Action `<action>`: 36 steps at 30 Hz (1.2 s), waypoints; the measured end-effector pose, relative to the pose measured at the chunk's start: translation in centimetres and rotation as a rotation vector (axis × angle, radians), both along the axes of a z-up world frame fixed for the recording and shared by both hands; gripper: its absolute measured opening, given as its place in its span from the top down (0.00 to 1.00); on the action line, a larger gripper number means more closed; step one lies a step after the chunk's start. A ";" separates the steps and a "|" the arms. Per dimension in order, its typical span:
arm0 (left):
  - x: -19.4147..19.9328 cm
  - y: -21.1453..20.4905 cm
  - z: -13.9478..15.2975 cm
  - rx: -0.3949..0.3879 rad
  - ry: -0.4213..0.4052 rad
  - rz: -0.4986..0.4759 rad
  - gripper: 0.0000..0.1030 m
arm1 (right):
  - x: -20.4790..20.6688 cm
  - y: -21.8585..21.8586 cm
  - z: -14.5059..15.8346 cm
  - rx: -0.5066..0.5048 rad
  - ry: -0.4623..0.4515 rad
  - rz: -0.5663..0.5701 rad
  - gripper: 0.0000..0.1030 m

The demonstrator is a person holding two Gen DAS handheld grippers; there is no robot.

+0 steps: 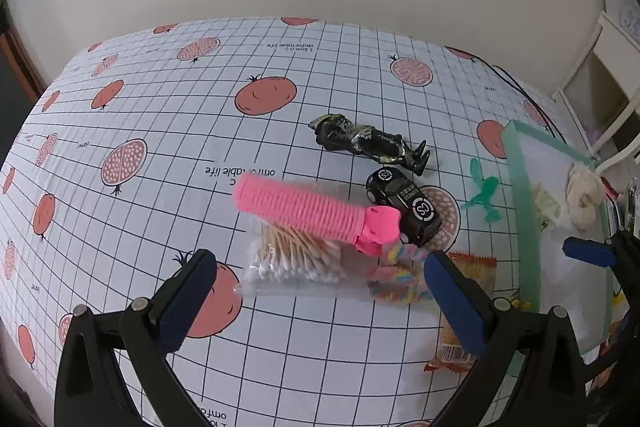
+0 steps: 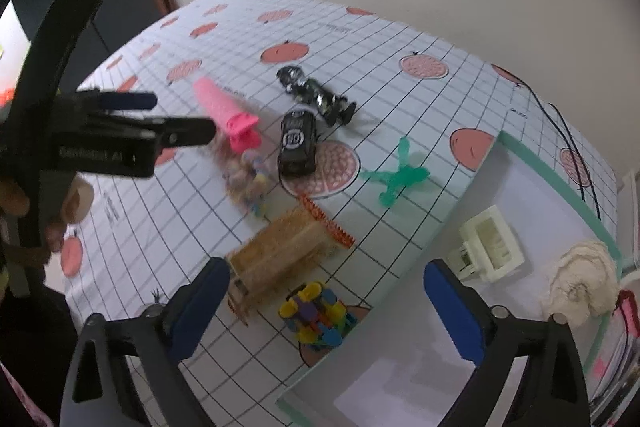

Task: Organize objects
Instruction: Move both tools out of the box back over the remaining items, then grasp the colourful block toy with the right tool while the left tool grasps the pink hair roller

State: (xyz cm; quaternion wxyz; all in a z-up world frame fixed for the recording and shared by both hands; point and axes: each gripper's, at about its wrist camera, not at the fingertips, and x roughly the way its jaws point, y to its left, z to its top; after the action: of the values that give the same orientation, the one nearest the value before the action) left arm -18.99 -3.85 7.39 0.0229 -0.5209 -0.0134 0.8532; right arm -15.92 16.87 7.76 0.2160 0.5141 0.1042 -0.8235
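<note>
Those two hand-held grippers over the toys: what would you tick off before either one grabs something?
1. Left hand-held gripper open: ok, its blue pads stand wide apart.
2. Something lined up between its pads: ok, the bag of cotton swabs lies there, with the pink hair roller resting on it.
3. Right hand-held gripper open: ok, nothing pressed between the pads.
4. Its target clear: cannot tell; the colourful block toy and the snack packet both lie between its pads.
5. Room on the white tray: ok, only a small white box and a cream cloth ball sit there.
6. Grippers apart: ok.
</note>
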 end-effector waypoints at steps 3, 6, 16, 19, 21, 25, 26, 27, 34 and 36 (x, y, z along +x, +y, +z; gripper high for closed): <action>0.0 -0.1 -0.3 0.006 -0.015 -0.001 0.00 | -0.1 -0.1 -0.8 0.015 -0.027 0.009 0.13; -0.3 -0.5 -1.1 0.016 -0.044 0.002 0.00 | 0.1 -0.5 -1.2 0.032 -0.031 0.029 0.17; -1.0 -1.9 -3.1 0.033 -0.082 0.017 0.00 | 0.8 -1.7 -2.0 0.078 -0.033 0.091 0.28; -1.4 -2.8 -3.1 0.074 -0.074 0.050 0.00 | 0.8 -1.8 -2.4 0.087 -0.041 0.097 0.29; -1.6 -3.2 -3.0 0.081 -0.059 0.064 0.00 | 0.8 -1.9 -2.7 0.091 -0.045 0.097 0.30; -2.2 -3.6 -2.9 0.095 -0.035 0.071 0.00 | 0.8 -2.0 -2.8 0.090 -0.050 0.102 0.34; -2.3 -3.7 -2.9 0.105 -0.031 0.073 0.00 | 0.8 -2.1 -2.9 0.091 -0.051 0.104 0.34; -2.3 -3.8 -2.9 0.116 -0.034 0.077 0.00 | 0.8 -2.1 -2.9 0.092 -0.052 0.105 0.36; -3.4 -3.4 -2.5 0.164 -0.028 0.134 0.00 | 0.9 -2.4 -3.9 0.122 -0.074 0.112 0.49; -3.5 -3.3 -2.5 0.175 -0.025 0.150 0.00 | 0.9 -2.4 -4.1 0.123 -0.076 0.112 0.51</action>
State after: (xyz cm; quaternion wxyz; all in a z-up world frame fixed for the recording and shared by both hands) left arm -22.53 -7.20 4.90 0.0041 -0.5252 -0.1269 0.8415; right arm -15.04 14.44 3.69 0.2336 0.5506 0.1752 -0.7820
